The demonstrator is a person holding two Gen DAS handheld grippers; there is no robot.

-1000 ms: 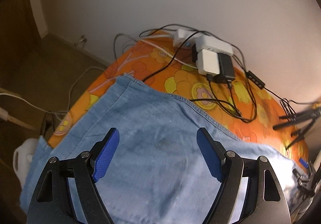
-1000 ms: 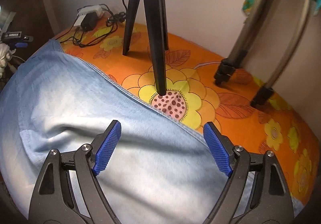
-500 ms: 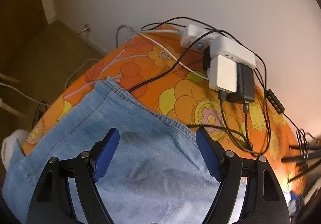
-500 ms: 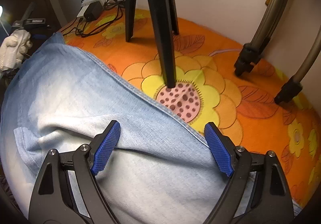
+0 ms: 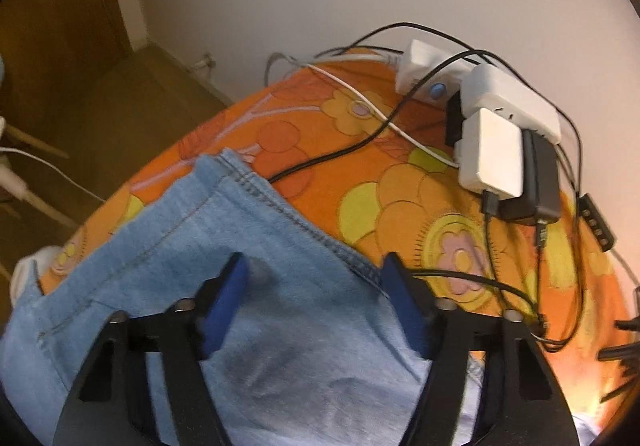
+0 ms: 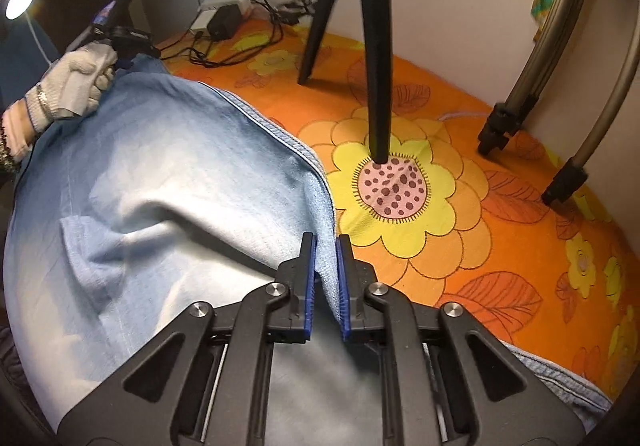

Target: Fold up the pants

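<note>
Light blue jeans (image 6: 168, 174) lay spread over a table under an orange flowered cloth (image 6: 500, 246), their stitched edge running along the cloth. My right gripper (image 6: 323, 278) pointed steeply down at that edge; its jaws were closing and nearly together, the blue pads (image 6: 307, 286) pinching a raised fold of denim between them. In the left wrist view, my left gripper (image 5: 316, 302) hung over a stitched corner of the same jeans (image 5: 240, 246), its jaws about half spread and closing, denim lying under and between them; I could not see the pads (image 5: 224, 302) pressing on the cloth, and that picture was blurred. Beyond that corner sat a white power strip (image 5: 508, 102) with a white adapter (image 5: 492, 154) and a black adapter (image 5: 540, 182) plugged in, black cables (image 5: 460, 278) trailing across the cloth. From the right wrist view I saw a hand in a white glove (image 6: 76, 86) at the far left corner of the jeans, holding the other tool. A black tripod leg (image 6: 378, 66) stood on the big yellow flower just beyond the jeans' edge, two grey stand legs (image 6: 532, 86) further right
</note>
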